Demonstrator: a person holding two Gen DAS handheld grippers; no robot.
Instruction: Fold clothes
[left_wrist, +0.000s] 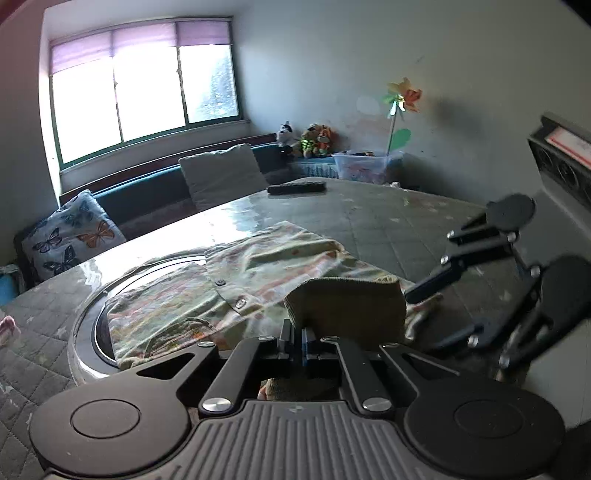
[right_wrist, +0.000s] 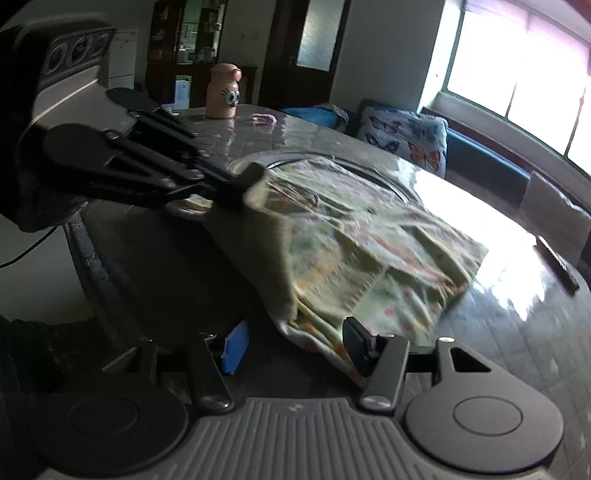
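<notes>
A light green floral shirt (left_wrist: 236, 280) with buttons lies partly folded on the round table (left_wrist: 388, 221). My left gripper (left_wrist: 297, 341) is shut on the shirt's near edge and lifts a fold of cloth. It also shows in the right wrist view (right_wrist: 236, 188), pinching a raised corner of the shirt (right_wrist: 351, 236). My right gripper (right_wrist: 295, 347) is open, its fingers on either side of the shirt's near hem. In the left wrist view the right gripper (left_wrist: 443, 310) sits at the shirt's right edge.
A dark remote (left_wrist: 296, 188) lies at the table's far side. A pink character bottle (right_wrist: 223, 92) stands on the table. A round turntable ring (left_wrist: 88, 325) lies under the shirt. A sofa with cushions (left_wrist: 70, 236) runs under the window.
</notes>
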